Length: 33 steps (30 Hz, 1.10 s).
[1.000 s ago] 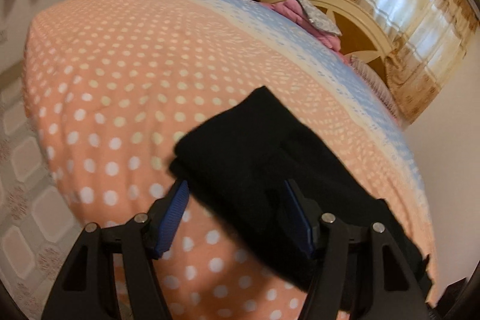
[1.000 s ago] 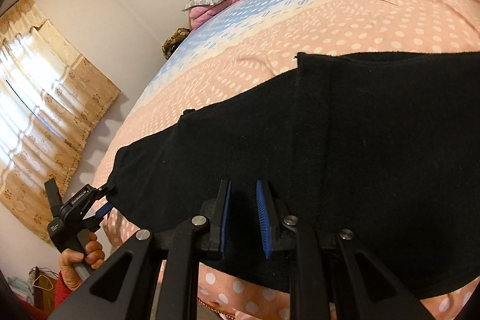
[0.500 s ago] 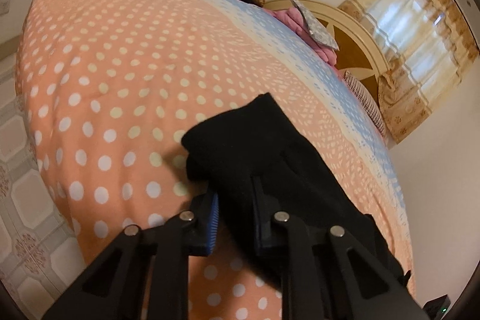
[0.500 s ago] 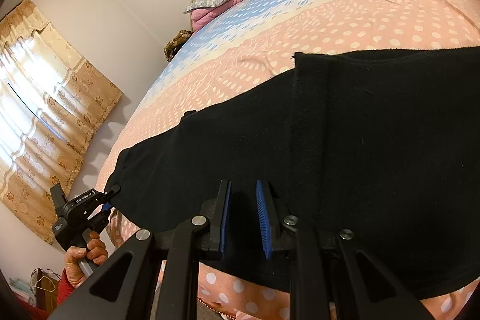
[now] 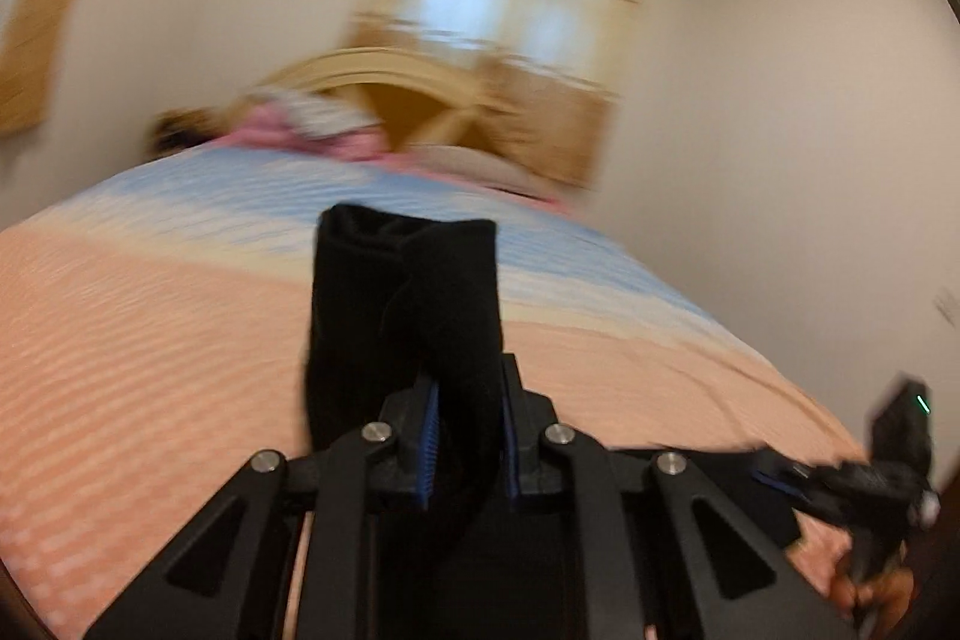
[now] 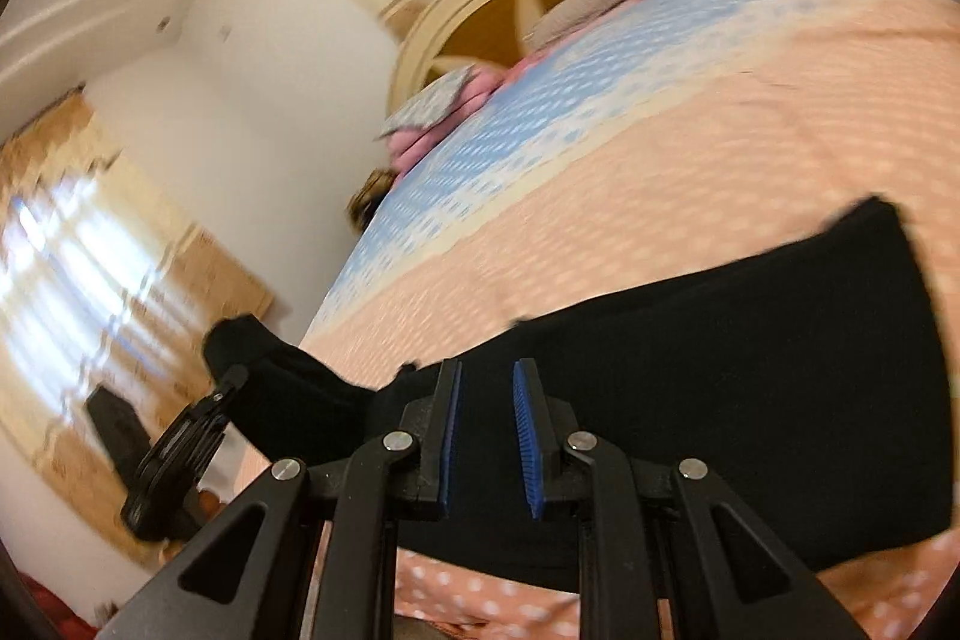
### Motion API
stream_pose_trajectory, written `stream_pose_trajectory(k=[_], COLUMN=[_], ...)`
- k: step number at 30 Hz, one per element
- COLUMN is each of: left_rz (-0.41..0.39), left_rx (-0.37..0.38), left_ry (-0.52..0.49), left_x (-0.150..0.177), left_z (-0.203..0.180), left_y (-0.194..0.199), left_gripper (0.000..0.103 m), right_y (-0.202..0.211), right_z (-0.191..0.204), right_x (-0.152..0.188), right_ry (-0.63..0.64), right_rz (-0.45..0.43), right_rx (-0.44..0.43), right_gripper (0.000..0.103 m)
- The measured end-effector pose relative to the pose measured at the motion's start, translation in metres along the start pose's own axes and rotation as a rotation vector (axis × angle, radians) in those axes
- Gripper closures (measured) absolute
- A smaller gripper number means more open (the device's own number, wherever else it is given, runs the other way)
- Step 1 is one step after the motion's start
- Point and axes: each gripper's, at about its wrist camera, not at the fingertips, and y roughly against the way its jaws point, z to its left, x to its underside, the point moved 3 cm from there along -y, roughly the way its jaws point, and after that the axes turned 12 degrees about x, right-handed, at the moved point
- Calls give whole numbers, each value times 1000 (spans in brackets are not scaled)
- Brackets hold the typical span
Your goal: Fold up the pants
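Note:
Black pants [image 6: 750, 340] lie across the polka-dot bed. My left gripper [image 5: 468, 436] is shut on the leg end of the pants [image 5: 408, 304] and holds it raised off the bed; the cloth stands up between the blue pads. It also shows in the right wrist view [image 6: 180, 436] at the left, with the lifted leg end [image 6: 270, 376]. My right gripper [image 6: 487, 430] sits at the near edge of the pants, jaws close together on the black cloth. It shows in the left wrist view [image 5: 840, 478] at the right.
The bed cover [image 5: 150, 340] is peach with white dots and a blue band [image 6: 480, 142] farther up. Pink bedding [image 5: 282, 136] and a round cream headboard [image 6: 468, 16] are at the head. Curtained windows [image 6: 78, 268] line the walls.
My left gripper closed on the leg end and lifted it up off the bed, swinging toward the headboard. My right gripper stayed closed at the pants' near edge and tilted.

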Motion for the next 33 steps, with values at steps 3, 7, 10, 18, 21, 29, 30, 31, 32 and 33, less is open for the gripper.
stream_pose_trajectory(k=[3,7,10,18,21,29,30,31,32,33], left_rz=[79,184,273,282,286,309,319,325,317,308], left_rx=[136,242,245,226,212,183,185,185,189,201], left_ry=[-89,-177,-245,-275,-311,-394,-396,-398,-395,-390], left_x=[21,57,90,98,106,116,117,116,114,110], left_z=[-50,-91,-103,-100,-106,-114,-114,-114,-114,-116], left_y=[-29,-56,-68,-64,-65,-72,-71,-70,-68,-65], left_gripper=[85,85,85,85,85,82,81,78,76,75], right_y=[15,25,21,-8,-26,-67,-67,-67,-66,-62], right_z=[-23,-45,-53,-43,-29,20,26,31,31,30], right_x=[-3,-4,0,-4,-10,6,10,13,12,11], right_ry=[-58,-93,-134,-242,-217,54,94,125,120,109], right_rz=[-20,-21,10,99,158,249,228,236,233,221], right_rx=[15,28,-4,-207,-221,-11,19,32,34,22], right_gripper=[84,84,84,22,22,26,56,70,71,72])
